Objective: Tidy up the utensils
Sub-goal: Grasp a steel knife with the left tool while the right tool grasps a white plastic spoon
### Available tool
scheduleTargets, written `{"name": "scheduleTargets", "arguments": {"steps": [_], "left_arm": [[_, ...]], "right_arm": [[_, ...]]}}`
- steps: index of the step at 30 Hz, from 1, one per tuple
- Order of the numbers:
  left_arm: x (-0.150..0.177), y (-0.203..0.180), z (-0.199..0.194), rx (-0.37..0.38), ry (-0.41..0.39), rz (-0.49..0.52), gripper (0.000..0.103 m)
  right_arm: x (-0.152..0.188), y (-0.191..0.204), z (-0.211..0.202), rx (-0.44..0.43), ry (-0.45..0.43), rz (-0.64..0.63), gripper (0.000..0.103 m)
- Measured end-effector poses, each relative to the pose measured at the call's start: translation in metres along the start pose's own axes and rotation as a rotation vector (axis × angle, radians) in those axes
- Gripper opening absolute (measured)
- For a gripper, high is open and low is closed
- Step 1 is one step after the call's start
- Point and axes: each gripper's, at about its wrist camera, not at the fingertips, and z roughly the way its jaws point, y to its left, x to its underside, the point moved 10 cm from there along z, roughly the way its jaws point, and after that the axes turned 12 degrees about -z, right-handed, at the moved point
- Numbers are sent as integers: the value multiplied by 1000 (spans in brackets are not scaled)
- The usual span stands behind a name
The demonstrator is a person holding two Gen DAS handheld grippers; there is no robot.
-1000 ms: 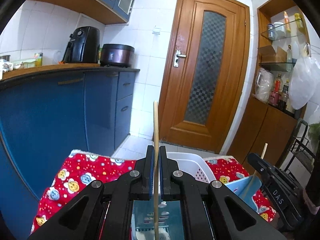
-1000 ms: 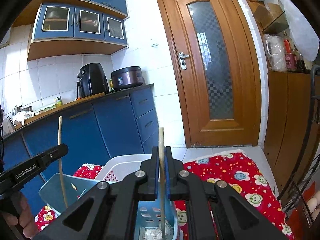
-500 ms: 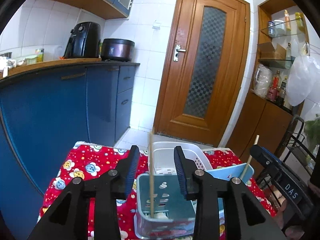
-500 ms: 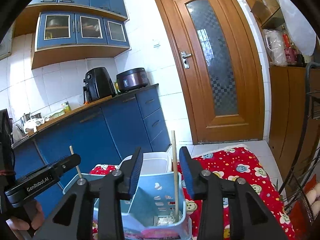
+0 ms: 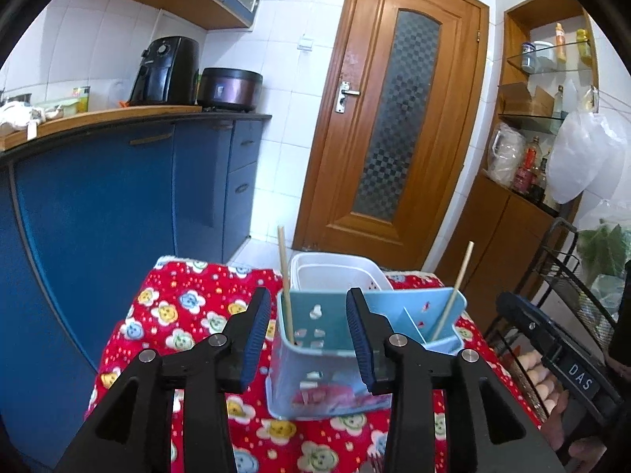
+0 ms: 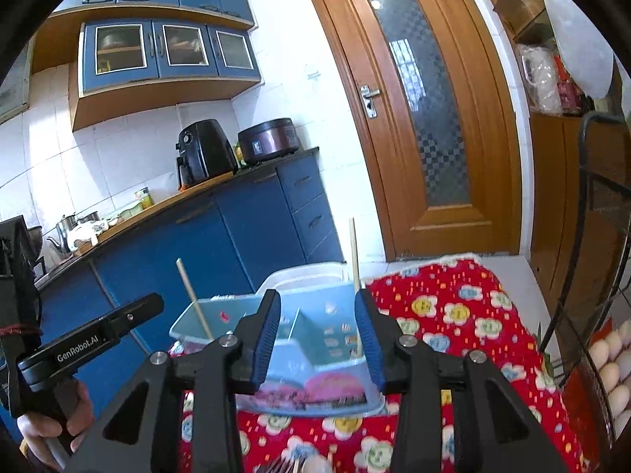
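A light blue utensil holder (image 5: 339, 339) (image 6: 307, 339) stands on the red flowered cloth (image 5: 177, 315). One wooden chopstick (image 5: 284, 280) stands upright in its left compartment; it also shows in the right wrist view (image 6: 193, 299). A second chopstick (image 5: 453, 299) (image 6: 353, 260) leans in the right compartment. My left gripper (image 5: 309, 339) is open and empty, just in front of the holder. My right gripper (image 6: 319, 339) is open and empty, also in front of the holder.
A white basket (image 5: 335, 272) sits behind the holder. Blue kitchen cabinets (image 5: 118, 205) stand on the left, a wooden door (image 5: 386, 118) behind. A black wire rack (image 6: 591, 276) with eggs (image 6: 611, 358) stands to the right. Fork tines (image 6: 288, 465) show at the bottom edge.
Both grippers opened and let go of their chopsticks, which now stand in the holder. Both grippers have pulled back and up from the holder.
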Motion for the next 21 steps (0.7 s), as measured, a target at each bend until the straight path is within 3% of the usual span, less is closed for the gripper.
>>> {"name": "scheduleTargets", "arguments": {"steps": [11, 21], "left_arm": [[27, 3, -19, -8, 72, 24, 41], [70, 7, -21, -26, 180, 28, 41]], "right_arm": [[34, 4, -26, -10, 95, -2, 42], [68, 5, -37, -2, 185, -18, 42]]}}
